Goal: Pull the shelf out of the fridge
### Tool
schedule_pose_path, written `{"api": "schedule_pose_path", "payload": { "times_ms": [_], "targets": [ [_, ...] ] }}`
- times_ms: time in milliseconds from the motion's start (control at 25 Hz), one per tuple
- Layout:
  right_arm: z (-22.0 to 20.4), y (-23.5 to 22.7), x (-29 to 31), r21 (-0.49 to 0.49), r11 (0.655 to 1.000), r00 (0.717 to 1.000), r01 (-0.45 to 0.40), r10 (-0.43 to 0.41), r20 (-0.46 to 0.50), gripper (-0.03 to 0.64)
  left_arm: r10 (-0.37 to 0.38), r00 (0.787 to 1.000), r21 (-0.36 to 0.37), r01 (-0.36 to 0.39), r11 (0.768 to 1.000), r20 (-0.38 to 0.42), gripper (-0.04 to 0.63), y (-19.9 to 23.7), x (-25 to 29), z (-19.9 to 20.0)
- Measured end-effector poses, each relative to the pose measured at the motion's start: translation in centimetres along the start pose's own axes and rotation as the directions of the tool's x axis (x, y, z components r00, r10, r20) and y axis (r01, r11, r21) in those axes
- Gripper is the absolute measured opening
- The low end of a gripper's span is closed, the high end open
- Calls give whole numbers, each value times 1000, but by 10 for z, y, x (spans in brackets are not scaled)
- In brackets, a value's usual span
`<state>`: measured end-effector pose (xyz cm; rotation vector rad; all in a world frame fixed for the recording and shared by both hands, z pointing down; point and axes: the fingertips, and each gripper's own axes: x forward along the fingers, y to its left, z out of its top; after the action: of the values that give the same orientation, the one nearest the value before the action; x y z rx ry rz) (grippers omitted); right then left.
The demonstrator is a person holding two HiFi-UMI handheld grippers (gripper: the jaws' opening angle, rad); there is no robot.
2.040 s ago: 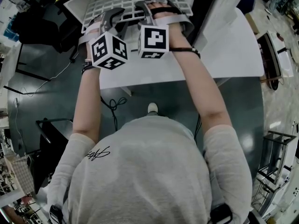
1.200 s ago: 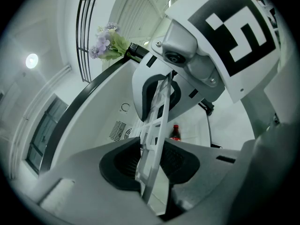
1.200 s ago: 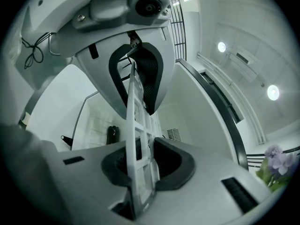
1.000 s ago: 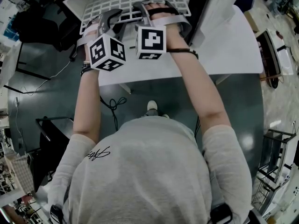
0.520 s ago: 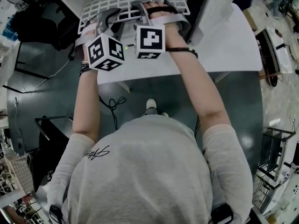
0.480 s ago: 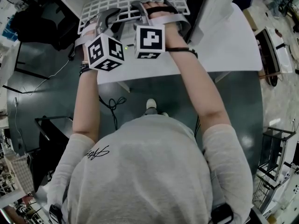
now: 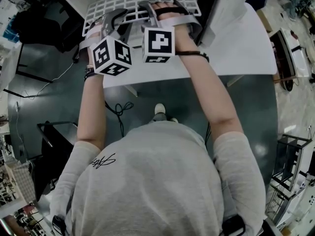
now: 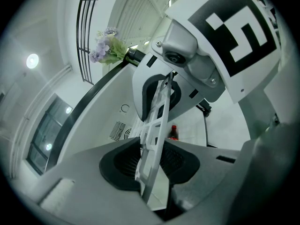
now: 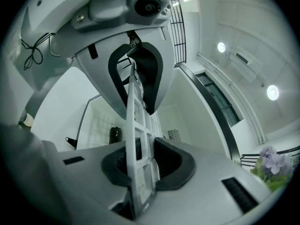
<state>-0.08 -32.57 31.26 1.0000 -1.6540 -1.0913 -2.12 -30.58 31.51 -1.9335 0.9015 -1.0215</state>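
Observation:
The white grid shelf (image 7: 142, 0) lies flat at the top of the head view, and both grippers hold its near edge. My left gripper (image 7: 114, 22) is shut on the shelf (image 8: 157, 121), which runs edge-on between its dark pads (image 8: 119, 165). Right beside it, my right gripper (image 7: 148, 13) is shut on the same shelf (image 9: 138, 125), whose grid bars are pinched between its pads (image 9: 171, 165). Each gripper view shows the other gripper close above. The marker cubes (image 7: 112, 55) (image 7: 158, 44) hide most of the jaws in the head view.
A white table (image 7: 241, 48) lies under and to the right of the shelf. A tall white panel (image 7: 231, 4) stands at its right. A red bottle (image 8: 174, 132) and a dark bottle (image 9: 114, 135) stand behind the shelf. Cables (image 7: 120, 112) lie on the dark floor.

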Motion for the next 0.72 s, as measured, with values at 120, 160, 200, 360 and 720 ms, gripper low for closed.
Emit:
{"api": "schedule_pose_path", "payload": {
  "times_ms": [120, 160, 200, 360, 720],
  "targets": [
    [1, 0, -1, -1, 1000, 1000, 0, 0, -1, 61, 1, 1000, 0, -1, 1000, -1, 95, 0, -2, 0],
    [1, 1, -2, -1, 1000, 1000, -2, 2, 0, 61, 1, 1000, 0, -1, 1000, -3, 95, -1, -3, 0],
    [1, 1, -2, -1, 1000, 1000, -3, 3, 0, 61, 0, 1000, -1, 0, 1000, -4, 95, -1, -3, 0],
    [1, 1, -3, -1, 1000, 1000, -5, 5, 0, 61, -1, 1000, -3, 1, 1000, -3, 95, -1, -3, 1],
    [5, 1, -8, 2, 1000, 1000, -15, 15, 3, 60, -15, 1000, -13, 15, 1000, -9, 95, -2, -10, 1]
  ]
}}
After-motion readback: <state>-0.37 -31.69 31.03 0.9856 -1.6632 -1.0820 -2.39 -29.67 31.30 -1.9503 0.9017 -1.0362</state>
